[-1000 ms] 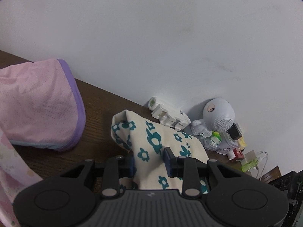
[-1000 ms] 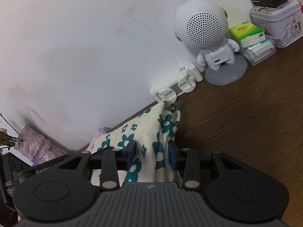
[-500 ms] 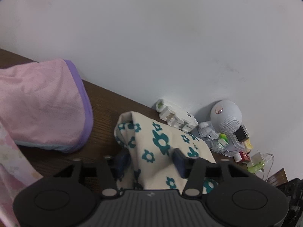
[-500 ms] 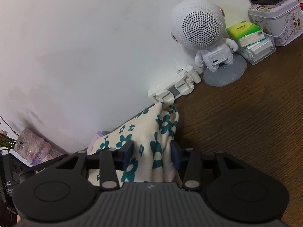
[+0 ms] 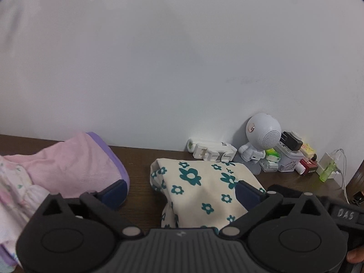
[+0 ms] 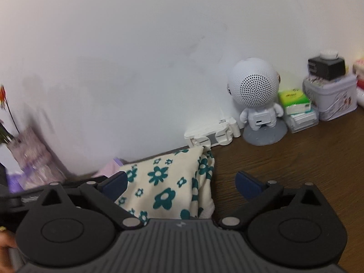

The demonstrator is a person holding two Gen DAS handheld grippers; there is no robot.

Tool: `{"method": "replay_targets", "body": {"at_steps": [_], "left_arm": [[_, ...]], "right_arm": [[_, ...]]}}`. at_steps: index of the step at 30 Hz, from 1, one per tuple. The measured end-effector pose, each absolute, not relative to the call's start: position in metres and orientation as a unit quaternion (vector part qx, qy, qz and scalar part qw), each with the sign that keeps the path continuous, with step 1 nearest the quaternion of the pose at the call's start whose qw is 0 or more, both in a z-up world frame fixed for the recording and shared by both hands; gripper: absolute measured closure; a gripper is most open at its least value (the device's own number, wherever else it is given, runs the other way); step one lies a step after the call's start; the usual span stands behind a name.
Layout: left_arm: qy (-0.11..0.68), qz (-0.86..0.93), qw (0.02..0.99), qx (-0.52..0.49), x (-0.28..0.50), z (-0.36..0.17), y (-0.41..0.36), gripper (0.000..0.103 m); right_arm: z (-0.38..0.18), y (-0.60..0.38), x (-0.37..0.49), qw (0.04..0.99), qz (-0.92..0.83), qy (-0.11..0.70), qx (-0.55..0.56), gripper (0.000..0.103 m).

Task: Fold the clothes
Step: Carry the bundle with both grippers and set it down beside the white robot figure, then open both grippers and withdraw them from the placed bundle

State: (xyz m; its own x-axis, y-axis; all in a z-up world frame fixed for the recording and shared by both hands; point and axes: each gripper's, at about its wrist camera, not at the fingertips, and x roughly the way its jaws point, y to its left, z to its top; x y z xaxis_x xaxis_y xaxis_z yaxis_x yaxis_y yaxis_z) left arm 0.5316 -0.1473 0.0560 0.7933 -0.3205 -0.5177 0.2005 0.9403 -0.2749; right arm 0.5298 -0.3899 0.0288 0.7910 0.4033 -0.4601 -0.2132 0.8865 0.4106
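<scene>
While both sets of jaws are opening wide, the left gripper [image 5: 180, 191] and right gripper [image 6: 180, 183] grip nothing; the folded floral cloth [image 5: 204, 191] lies loose between their pads on the wooden table [image 6: 295, 159]. Beyond it, 1 round-headed robot speaker [image 6: 256, 97] stands against the wall.

Cream garment with teal flower print [image 5: 200, 191] lay folded into a compact stack on the dark wooden table [image 5: 141, 166], near the wall. Its rounded folded edge faced left in the left wrist view. Pink garment with purple trim [image 5: 75, 168] lay bunched beside it, apart.
</scene>
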Motion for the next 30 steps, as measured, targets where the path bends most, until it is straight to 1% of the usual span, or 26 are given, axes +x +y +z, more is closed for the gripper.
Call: {"method": "replay_targets", "body": {"at_steps": [4,10,24,30], "left_arm": [[0.288,-0.135,0.944,-0.092,0.514,0.056,-0.149,0.0],[0.29,-0.135,0.938,-0.131,0.487,0.056,-0.139,0.0],[0.273,-0.125,0.951,-0.078,0.385,0.062,-0.135,0.0],[0.273,-0.117,0.952,-0.069,0.342,0.062,-0.126,0.0]], "right_arm": [[0.03,-0.381,0.521,0.934,0.158,0.284,0.15,0.0],[0.032,-0.377,0.496,0.939,0.142,0.282,0.138,0.0],[0.051,-0.368,0.409,0.948,0.133,0.256,0.131,0.0],[0.059,-0.355,0.366,0.955,0.137,0.245,0.099,0.0]]}}
